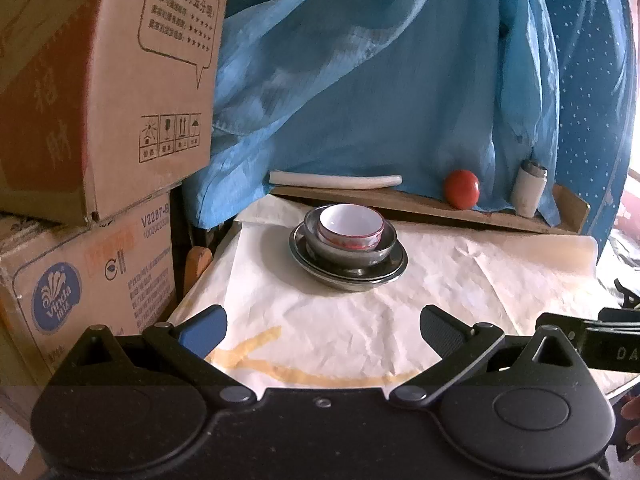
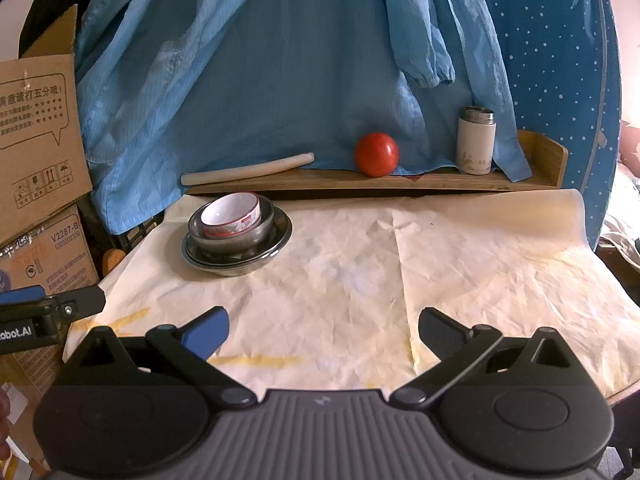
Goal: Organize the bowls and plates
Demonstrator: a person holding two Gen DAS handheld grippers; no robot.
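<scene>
A table [image 2: 500, 280] covered with creased, cream-coloured paper [image 2: 360, 272] bearing yellowish streaks is seen from both wrist views, backed by hanging blue cloth [image 2: 280, 80]. Stacked cardboard boxes [image 1: 100, 100] are seen at the left. Along the far edge a low wooden shelf [image 2: 440, 182] is set, and on it a white rod [image 2: 248, 170] is laid lengthwise, a red ball [image 2: 376, 154] is rested near the middle, and a white flask [image 2: 475, 140] with a metal top is stood upright at the right. The task's things are nested in one stack at the far left of the paper, near the shelf: a shallow steel plate [image 2: 280, 240] is laid flat at the bottom with its rim upward; a steel bowl [image 2: 240, 240] is seated in it, mouth up; and a smaller white bowl [image 2: 230, 214] with a red pattern on its outer wall is set inside that, tilted slightly so that its opening is turned toward the cameras. The pieces are round, so no long axis is shown. The left gripper [image 1: 322, 330] is held low over the near paper with its jaws spread wide and nothing between them, well apart from the stack. The right gripper [image 2: 323, 332] is likewise held over the near paper, jaws parted and empty.
</scene>
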